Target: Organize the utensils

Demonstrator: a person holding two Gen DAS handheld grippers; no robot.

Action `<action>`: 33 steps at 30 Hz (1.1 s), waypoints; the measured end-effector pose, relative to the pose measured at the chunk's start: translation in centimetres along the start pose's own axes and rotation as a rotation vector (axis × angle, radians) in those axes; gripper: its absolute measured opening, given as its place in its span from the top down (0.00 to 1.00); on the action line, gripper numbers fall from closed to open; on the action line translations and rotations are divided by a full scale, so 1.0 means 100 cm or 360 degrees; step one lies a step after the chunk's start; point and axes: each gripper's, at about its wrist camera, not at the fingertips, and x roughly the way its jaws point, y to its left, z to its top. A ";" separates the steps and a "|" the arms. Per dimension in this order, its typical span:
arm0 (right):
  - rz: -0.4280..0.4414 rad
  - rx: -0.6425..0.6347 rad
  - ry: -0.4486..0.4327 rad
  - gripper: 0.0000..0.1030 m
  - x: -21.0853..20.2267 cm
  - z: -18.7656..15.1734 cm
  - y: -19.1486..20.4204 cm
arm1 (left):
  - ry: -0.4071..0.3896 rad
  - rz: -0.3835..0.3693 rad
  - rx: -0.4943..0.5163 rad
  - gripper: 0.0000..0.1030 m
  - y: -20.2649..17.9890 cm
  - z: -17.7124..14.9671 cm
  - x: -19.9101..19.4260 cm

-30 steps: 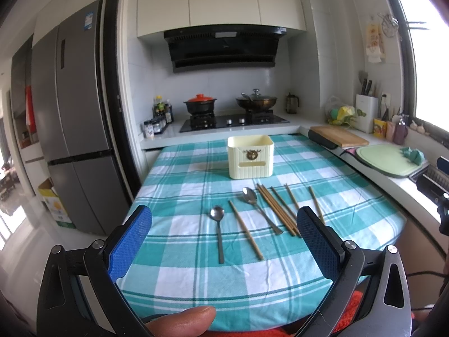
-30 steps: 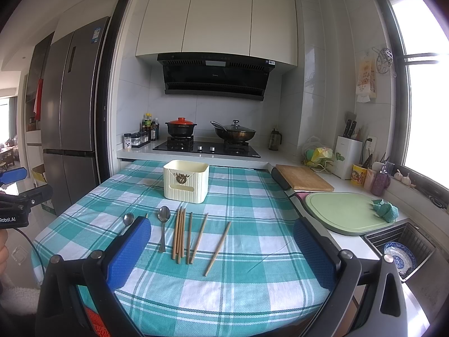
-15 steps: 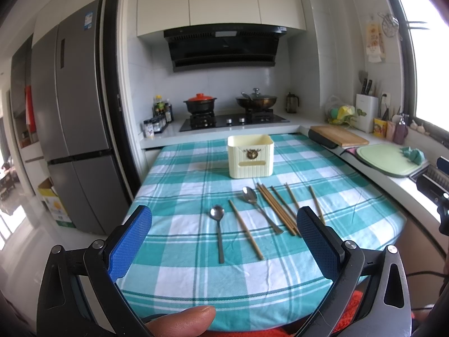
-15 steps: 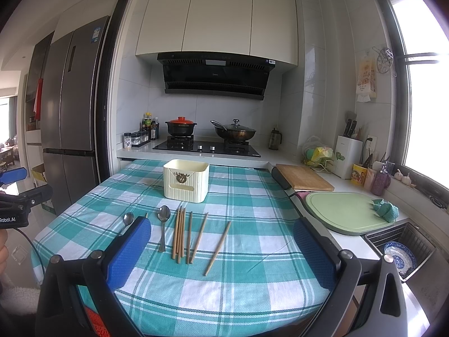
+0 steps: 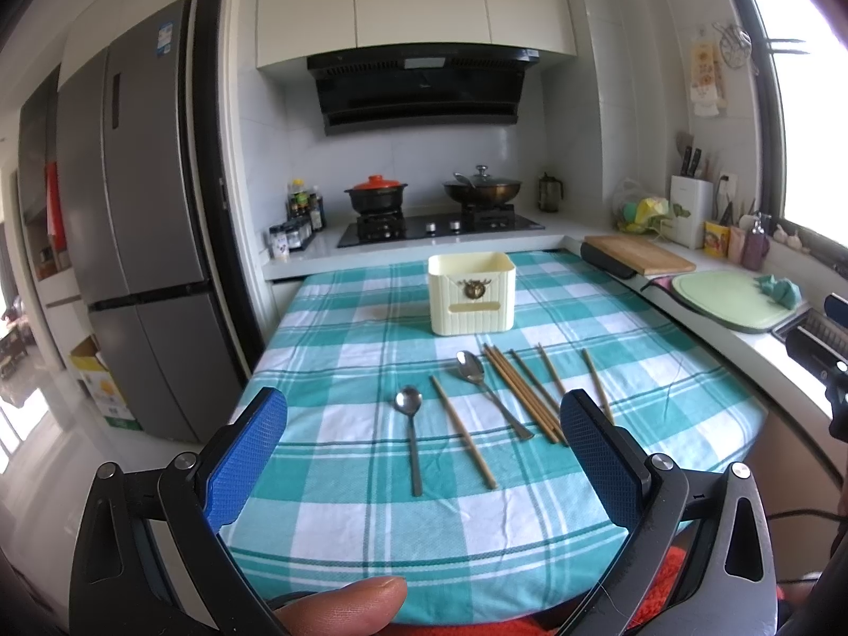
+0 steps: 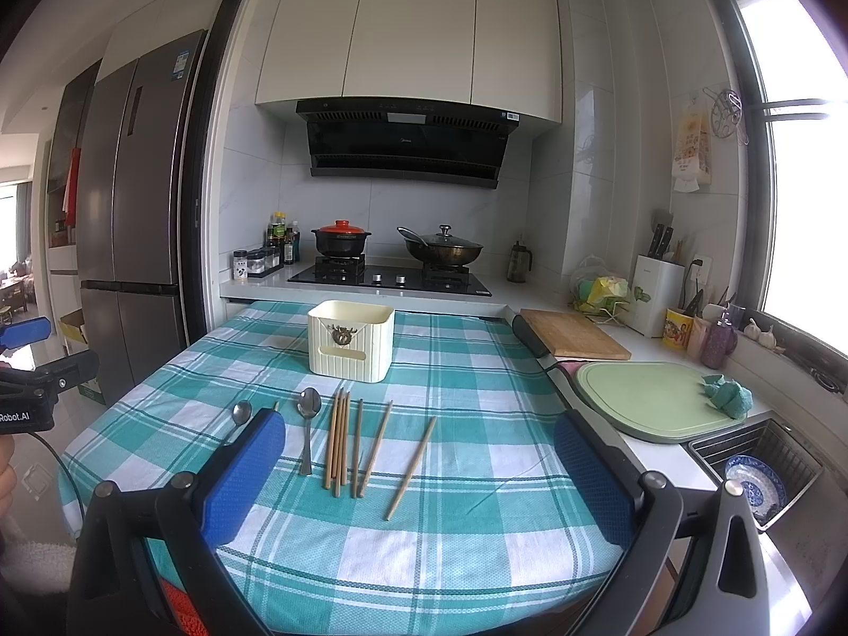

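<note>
Nothing has changed over the last second: both views match the earlier ones, so your hands have held still and no utensil has moved. That reads as a task not yet begun, with every piece still to be picked up.

Your left gripper (image 5: 424, 456) hovers over the near edge of the table (image 5: 339, 519), its blue pads spread wide and empty. Your right gripper (image 6: 418, 469) hangs the same way, jaws wide apart with nothing between them.

The utensils lie in a loose row across the middle of the checked cloth. From the left view, the small spoon (image 5: 411, 424) is nearest the table's left edge, then a lone chopstick (image 5: 462, 432), then the larger spoon (image 5: 490, 392), then the bundle of chopsticks (image 5: 522, 395) lying touching one another, and further single sticks toward the right edge. The cream holder (image 5: 471, 294) stands upright beyond them, toward the far edge by the stove counter, well apart from the row and apparently empty at the rim.

What you cannot judge well: in the right view the left pad (image 6: 241, 482) covers the small spoon's handle and most of the lone chopstick beside it. In the left view the right pad hides the near ends of the bundle. How many sticks are in the bundle is hard to count, and the holder's inside, including any dividers, is out of sight.
</note>
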 end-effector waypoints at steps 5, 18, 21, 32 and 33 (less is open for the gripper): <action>0.0000 0.0000 -0.0003 0.00 0.000 -0.001 -0.001 | -0.0006 0.0002 0.0001 0.00 -0.001 -0.002 0.000; 0.0003 -0.0007 -0.0003 0.00 0.000 -0.004 -0.004 | 0.0002 -0.0006 0.0003 0.00 -0.001 0.001 0.001; -0.0003 -0.0010 -0.0001 0.00 -0.001 -0.005 -0.004 | 0.0001 -0.0006 0.0002 0.00 0.000 0.002 0.002; 0.0013 -0.0021 0.0027 0.00 0.002 -0.004 -0.005 | 0.0025 0.0009 0.0004 0.00 0.002 0.003 0.008; 0.0013 -0.0020 0.0029 0.00 0.003 -0.003 -0.005 | 0.0032 0.0010 0.0007 0.00 0.002 0.003 0.009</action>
